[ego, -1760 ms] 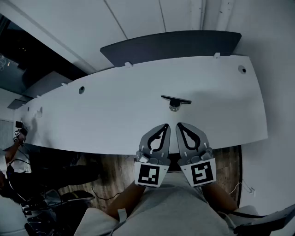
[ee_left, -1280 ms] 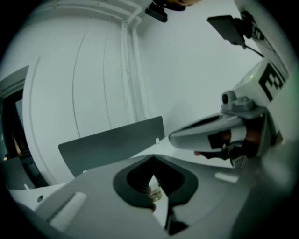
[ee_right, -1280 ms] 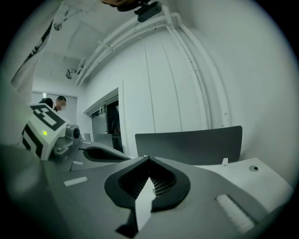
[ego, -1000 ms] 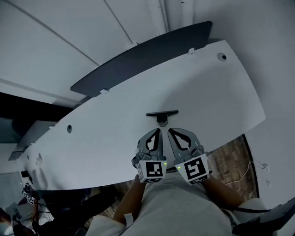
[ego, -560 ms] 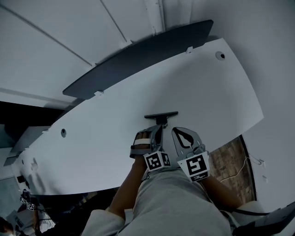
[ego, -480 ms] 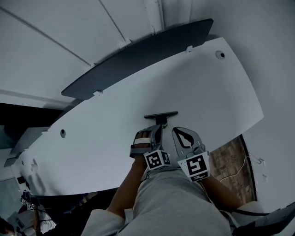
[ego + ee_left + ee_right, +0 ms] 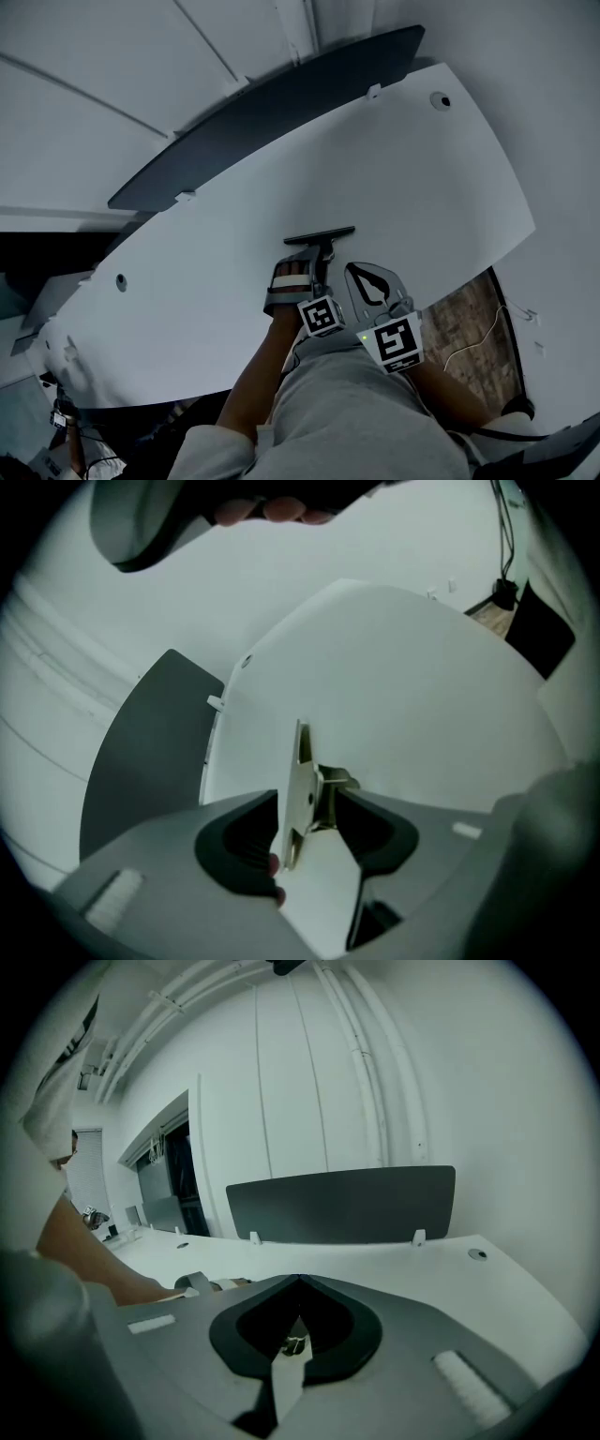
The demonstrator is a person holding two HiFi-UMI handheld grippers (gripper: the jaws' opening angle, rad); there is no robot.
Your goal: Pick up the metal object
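The metal object [image 7: 320, 234], a flat dark plate on a short stub, stands on the white table [image 7: 422, 169] just ahead of my grippers. My left gripper [image 7: 305, 269] is rolled onto its side, and its tips reach the object. In the left gripper view the plate [image 7: 302, 780] stands on edge between the jaws of the left gripper [image 7: 314, 810]. The jaws are opening, and a gap shows on each side of the plate. My right gripper [image 7: 361, 277] rests beside it near the table's front edge. Its jaws are shut and empty in the right gripper view [image 7: 298, 1281].
A dark divider panel [image 7: 281, 103] runs along the table's far edge, with a white wall behind it. Round cable holes [image 7: 444, 100] sit in the tabletop. Wooden floor [image 7: 478, 309] shows past the table's right front edge.
My left gripper has rolled onto its side and slid forward to the metal object. Its jaws have gone from shut to apart. The right gripper has barely moved.
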